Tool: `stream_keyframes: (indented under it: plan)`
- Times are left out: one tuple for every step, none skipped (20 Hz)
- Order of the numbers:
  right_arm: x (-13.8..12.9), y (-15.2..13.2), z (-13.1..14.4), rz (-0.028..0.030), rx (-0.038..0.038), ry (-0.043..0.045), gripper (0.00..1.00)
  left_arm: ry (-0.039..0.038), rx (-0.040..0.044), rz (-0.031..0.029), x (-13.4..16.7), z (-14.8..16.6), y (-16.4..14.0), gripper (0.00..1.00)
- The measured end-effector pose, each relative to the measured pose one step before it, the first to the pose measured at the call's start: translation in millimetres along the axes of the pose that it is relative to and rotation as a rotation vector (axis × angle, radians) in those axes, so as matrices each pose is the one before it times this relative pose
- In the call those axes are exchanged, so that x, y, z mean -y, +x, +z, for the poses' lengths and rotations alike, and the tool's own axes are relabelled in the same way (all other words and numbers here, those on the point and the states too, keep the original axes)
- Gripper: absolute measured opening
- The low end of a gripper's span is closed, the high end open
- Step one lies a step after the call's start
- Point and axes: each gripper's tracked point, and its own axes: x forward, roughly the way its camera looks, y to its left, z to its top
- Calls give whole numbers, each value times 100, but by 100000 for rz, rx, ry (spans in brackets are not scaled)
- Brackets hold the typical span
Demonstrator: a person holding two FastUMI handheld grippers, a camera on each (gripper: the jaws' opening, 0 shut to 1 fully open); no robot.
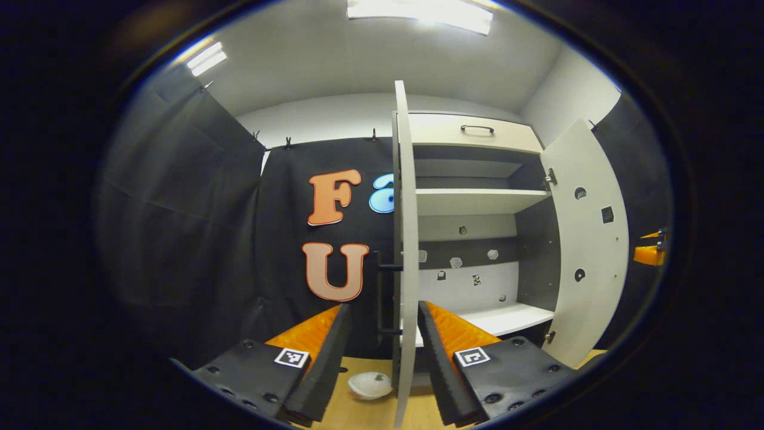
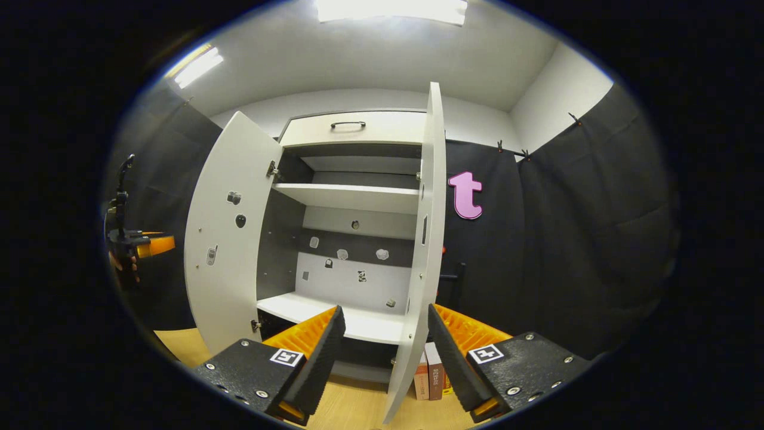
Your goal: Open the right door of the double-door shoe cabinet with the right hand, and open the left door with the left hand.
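Note:
The shoe cabinet (image 1: 477, 203) stands with both doors swung wide. In the left gripper view the left door (image 1: 407, 239) faces me edge-on, its dark bar handle (image 1: 381, 298) on the door's left side. My left gripper (image 1: 382, 310) is open, the door's edge standing between its fingers with no visible grip. The right door (image 1: 591, 239) hangs open farther right. In the right gripper view the right door (image 2: 427, 239) is edge-on with its handle (image 2: 455, 275) behind it. My right gripper (image 2: 386, 312) is open around that edge. The left door (image 2: 227, 239) shows its inner face.
A drawer with a dark handle (image 1: 477, 128) tops the cabinet, and white shelves (image 2: 352, 197) sit inside. A white object (image 1: 370, 385) lies on the wooden floor by the left door. Books (image 2: 433, 373) stand by the right door. The other gripper (image 2: 140, 245) shows at far left.

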Motion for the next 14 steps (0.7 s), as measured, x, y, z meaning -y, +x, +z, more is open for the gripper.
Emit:
stream_keyframes:
  plan:
    - [100, -139, 112, -809, 110, -832, 86, -1225, 743, -2177, 1459, -47, 2, 83]
    - [-140, -284, 193, -370, 632, -489, 87, -1291, 279, -2404, 1419, -119, 208, 91]
    - [-255, -304, 289, -324, 823, -369, 88, -1042, 830, -2717, 1496, 49, 208, 95]
    - [-184, -265, 198, -209, 701, -363, 88, -498, 632, -2786, 1392, -97, 193, 96]
    - [-72, -233, 106, -477, 624, -614, 96, -616, 592, -1779, 1151, -126, 265, 97]
    - [53, -65, 71, -713, 577, -534, 96, -597, 108, -1252, 1103, -343, 304, 96]
    - [43, -31, -60, -824, 330, -359, 92, -55, 26, -859, 955, -335, 325, 96]
    - [-60, -76, -198, -209, -83, -242, 93, 158, -102, -617, 748, -476, 278, 96]
    - [-306, -102, -439, 406, -377, 28, 97, 430, 188, -447, 621, -335, 272, 96]
    - [-238, 51, -561, 558, -757, 205, 93, 746, -139, -790, 865, -419, 349, 96]
    - [-41, 180, -660, 262, -815, 338, 93, 436, -66, -898, 798, -346, 280, 97]
    - [25, 88, -614, -276, -401, 280, 93, 433, 92, -847, 720, -388, 273, 97]
    - [74, 133, -439, -120, -10, -91, 93, 461, -377, -334, 437, -315, 193, 95]
    - [243, 255, -427, -292, -63, -270, 93, 299, -709, -277, 383, -463, 447, 96]
